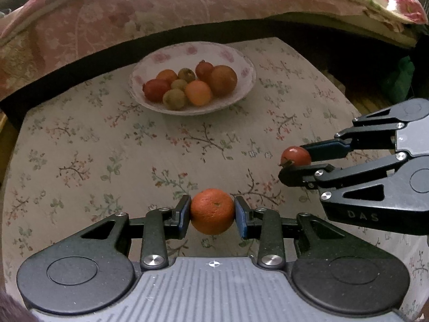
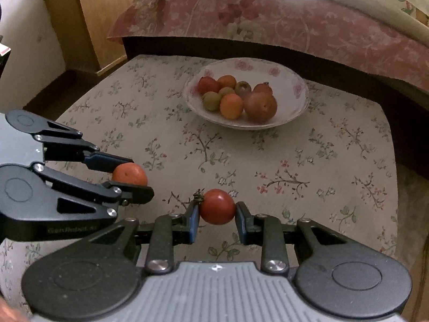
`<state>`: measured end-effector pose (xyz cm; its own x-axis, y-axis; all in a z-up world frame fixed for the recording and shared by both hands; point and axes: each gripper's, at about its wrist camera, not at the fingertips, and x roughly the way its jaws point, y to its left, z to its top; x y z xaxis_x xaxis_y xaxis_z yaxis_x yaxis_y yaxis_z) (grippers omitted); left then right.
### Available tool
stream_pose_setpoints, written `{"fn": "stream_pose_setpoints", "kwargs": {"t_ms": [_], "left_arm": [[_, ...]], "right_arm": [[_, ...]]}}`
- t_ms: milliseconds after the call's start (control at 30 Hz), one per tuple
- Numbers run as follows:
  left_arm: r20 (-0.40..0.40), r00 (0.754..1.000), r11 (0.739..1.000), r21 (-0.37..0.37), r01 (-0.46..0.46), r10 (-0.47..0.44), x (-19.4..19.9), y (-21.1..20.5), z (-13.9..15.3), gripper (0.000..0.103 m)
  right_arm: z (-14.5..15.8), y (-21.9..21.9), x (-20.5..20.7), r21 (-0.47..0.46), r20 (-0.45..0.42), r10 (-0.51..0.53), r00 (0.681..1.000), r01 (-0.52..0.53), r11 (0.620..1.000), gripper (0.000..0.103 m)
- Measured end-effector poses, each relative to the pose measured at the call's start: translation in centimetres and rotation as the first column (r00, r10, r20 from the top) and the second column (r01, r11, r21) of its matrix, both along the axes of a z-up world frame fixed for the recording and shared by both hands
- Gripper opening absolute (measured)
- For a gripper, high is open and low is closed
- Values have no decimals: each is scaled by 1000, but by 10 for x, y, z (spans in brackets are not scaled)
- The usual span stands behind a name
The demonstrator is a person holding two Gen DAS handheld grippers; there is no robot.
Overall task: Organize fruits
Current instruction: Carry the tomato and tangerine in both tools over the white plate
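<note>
Orange fruit [image 1: 212, 211]: pinched in my left gripper [image 1: 212, 213], near side of bowl [image 1: 249, 80]. Red fruit [image 2: 217, 206]: clamped in my right gripper [image 2: 217, 212], likewise short of bowl. Step: carrying. Next, I judge: lift over rim, release among fruit.

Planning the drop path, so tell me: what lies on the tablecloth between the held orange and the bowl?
Nothing: in the left wrist view, only bare flowered tablecloth stretches from the orange in the left gripper to the bowl.
</note>
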<state>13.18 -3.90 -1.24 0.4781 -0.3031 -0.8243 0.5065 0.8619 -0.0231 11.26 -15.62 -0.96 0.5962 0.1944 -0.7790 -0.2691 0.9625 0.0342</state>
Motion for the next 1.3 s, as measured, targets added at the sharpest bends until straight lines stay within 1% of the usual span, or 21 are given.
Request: {"fn": "stream_pose_setpoints", "kwargs": {"t_ms": [267,1300], "left_arm": [[21,1000,1000,-20,-12,12,8,-3,4,43],[55,998,999,-38,-14,16,17,-3,13,42]], "right_arm": [[8,-2,7,14,25,-18,1000,18,1000,29],[13,-2,15,40,29,-28,999,26,999,29]]}}
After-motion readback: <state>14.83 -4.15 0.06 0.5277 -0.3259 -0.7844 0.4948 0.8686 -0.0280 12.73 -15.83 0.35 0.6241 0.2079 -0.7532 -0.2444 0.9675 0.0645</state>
